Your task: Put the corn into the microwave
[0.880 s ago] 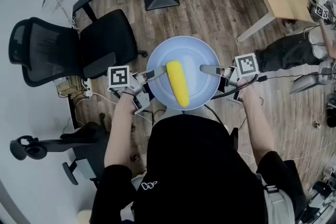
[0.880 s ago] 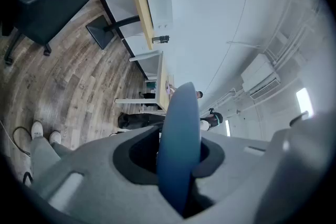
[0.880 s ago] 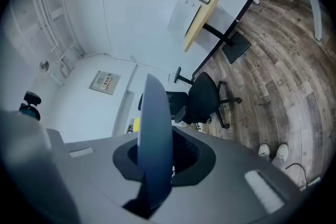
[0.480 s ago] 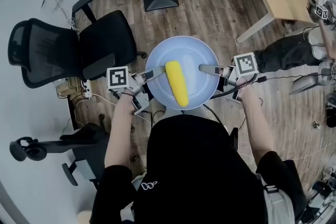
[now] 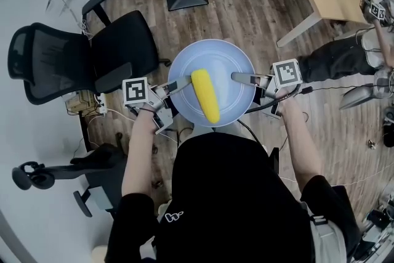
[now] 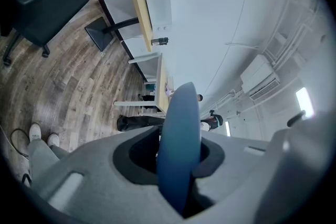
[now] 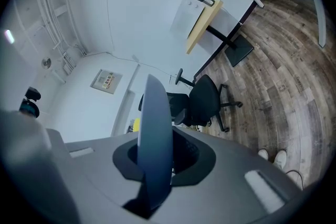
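The yellow corn [image 5: 205, 95] lay lengthwise on the pale blue plate [image 5: 229, 61], just left of centre, while the left gripper [image 5: 175, 85] at 9 o'clock and the right gripper [image 5: 241, 77] at 3 o'clock each clamped its rim, seen edge-on between the jaws in the gripper views and face-on only from the head.

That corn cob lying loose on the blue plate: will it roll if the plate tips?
Probably: the corn is a round cob lying loose on a smooth plate, so a sideways tilt would likely roll it. The rim looks raised and may catch it. The left gripper and right gripper clamp opposite edges, which should help keep it level.
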A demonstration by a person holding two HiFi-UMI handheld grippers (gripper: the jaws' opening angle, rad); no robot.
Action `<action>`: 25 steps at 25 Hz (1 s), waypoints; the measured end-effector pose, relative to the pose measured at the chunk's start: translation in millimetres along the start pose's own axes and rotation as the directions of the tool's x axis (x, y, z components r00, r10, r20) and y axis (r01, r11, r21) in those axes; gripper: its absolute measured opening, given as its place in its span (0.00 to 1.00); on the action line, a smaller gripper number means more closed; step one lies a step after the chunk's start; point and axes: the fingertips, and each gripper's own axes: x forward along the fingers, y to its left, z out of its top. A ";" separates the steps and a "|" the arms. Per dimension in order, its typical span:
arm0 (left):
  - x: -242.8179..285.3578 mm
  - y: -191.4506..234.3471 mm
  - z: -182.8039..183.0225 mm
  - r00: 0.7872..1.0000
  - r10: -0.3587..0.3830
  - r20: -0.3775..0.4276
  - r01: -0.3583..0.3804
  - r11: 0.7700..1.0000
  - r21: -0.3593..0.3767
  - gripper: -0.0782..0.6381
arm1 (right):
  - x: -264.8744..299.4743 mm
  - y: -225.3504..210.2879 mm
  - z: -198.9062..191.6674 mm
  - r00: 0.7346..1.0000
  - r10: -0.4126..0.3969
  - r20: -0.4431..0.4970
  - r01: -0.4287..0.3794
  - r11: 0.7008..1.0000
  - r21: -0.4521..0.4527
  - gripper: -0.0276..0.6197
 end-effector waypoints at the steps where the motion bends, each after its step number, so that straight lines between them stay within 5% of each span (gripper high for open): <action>1: 1.5 0.8 -0.1 1.000 0.001 -0.001 -0.001 1.000 0.001 0.24 | -1.0 -0.7 0.7 1.000 0.003 0.002 -0.003 1.000 -0.001 0.12; 16: 36.1 9.6 22.2 0.998 0.012 0.063 -0.012 1.000 -0.011 0.24 | -17.9 -32.0 38.6 0.999 -0.009 -0.030 0.009 1.000 0.003 0.12; 25: 78.2 34.4 142.6 1.000 -0.007 0.019 0.007 1.000 -0.022 0.25 | 10.3 -90.1 151.8 0.996 -0.086 0.025 0.085 0.996 0.033 0.13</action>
